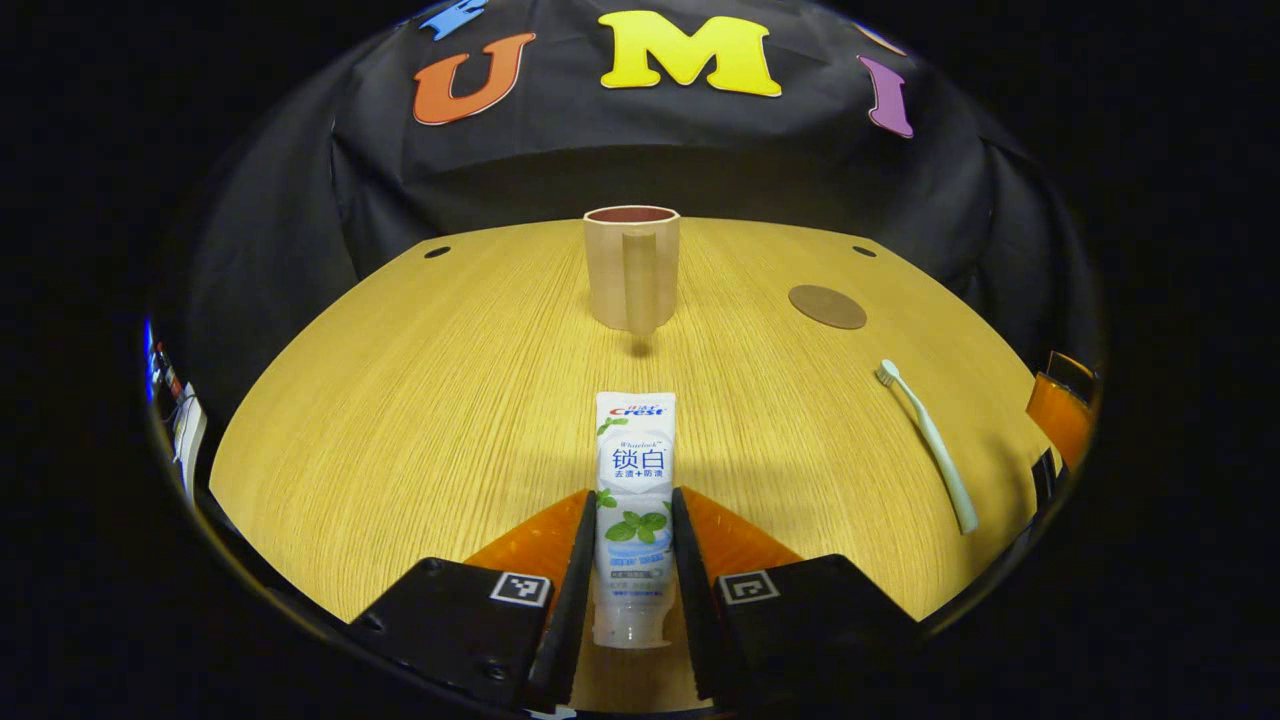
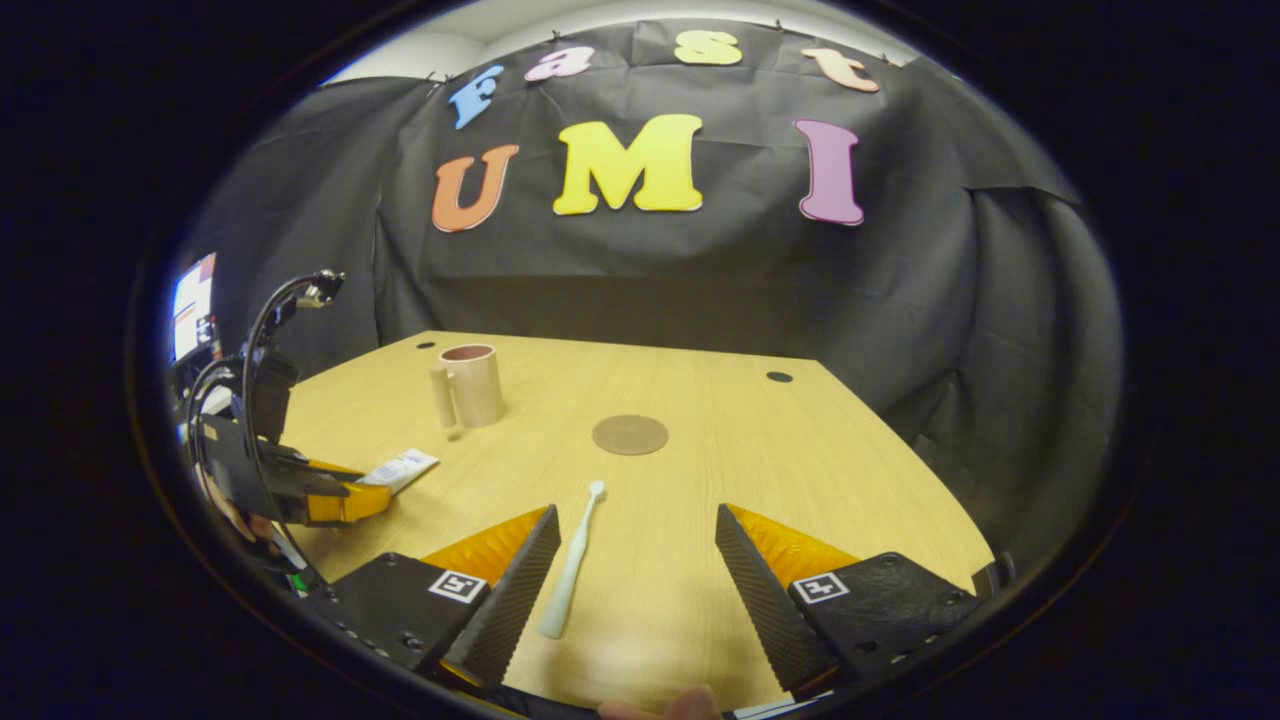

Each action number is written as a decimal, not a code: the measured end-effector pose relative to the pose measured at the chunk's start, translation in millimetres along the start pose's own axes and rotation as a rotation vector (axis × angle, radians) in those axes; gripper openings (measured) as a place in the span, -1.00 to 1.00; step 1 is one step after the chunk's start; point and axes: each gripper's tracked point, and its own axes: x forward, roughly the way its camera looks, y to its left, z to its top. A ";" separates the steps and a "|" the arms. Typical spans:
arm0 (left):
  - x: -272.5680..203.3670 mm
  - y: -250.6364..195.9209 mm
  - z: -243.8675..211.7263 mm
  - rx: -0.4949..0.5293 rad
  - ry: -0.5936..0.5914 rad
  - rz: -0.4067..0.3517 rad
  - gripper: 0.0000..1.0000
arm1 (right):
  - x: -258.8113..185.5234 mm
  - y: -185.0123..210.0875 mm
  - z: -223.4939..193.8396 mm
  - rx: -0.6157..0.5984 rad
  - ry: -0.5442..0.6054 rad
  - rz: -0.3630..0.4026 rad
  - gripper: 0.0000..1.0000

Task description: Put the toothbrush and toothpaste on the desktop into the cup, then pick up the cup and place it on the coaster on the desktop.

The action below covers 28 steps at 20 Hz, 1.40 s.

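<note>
My left gripper point(image 1: 633, 497) is shut on the lower part of a white toothpaste tube point(image 1: 636, 445), whose flat end points at the cup. The beige cup point(image 1: 632, 268) stands upright farther back, with its handle toward me. A round brown coaster point(image 1: 827, 306) lies to its right. A pale toothbrush point(image 1: 930, 445) lies on the right of the table. In the right gripper view, my right gripper point(image 2: 635, 560) is open low over the table. The toothbrush point(image 2: 572, 565) lies between its fingers, close to the left one. Beyond it are the coaster point(image 2: 630, 434), the cup point(image 2: 470, 385) and the left gripper point(image 2: 345, 497) with the toothpaste point(image 2: 400, 468).
The wooden table point(image 1: 400, 400) has a curved front edge and two small holes near the back. Black cloth walls close it in behind and at the sides. Cables and a gooseneck mount point(image 2: 270, 330) stand off the table's left edge.
</note>
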 end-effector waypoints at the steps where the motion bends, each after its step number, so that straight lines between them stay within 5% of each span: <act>1: -0.4 -0.7 0.6 -0.005 -0.003 0.000 -0.10 | 0.9 1.5 -0.6 -0.006 0.004 0.003 0.90; 6: 0.2 -14.6 10.6 -0.109 -0.040 -0.077 -0.23 | 10.0 9.4 -7.0 -0.003 0.037 0.018 0.90; 14: -36.6 -3.6 63.9 0.013 -0.283 -0.031 -0.24 | 51.8 34.0 -28.8 0.019 0.147 0.009 0.90; 20: -71.1 -4.4 107.4 -0.032 -0.439 -0.042 -0.17 | 86.0 50.8 -37.6 0.035 0.208 -0.017 0.89; 25: -76.3 8.2 110.5 -0.057 -0.465 -0.033 -0.24 | 103.6 54.1 -48.3 0.075 0.275 -0.011 0.52; 27: -76.9 12.5 108.0 -0.066 -0.466 -0.032 -0.24 | 107.1 53.7 -48.0 0.105 0.289 -0.012 0.22; 28: -77.3 13.9 108.4 -0.071 -0.468 -0.031 -0.24 | 107.3 53.2 -49.6 0.110 0.293 -0.018 -0.09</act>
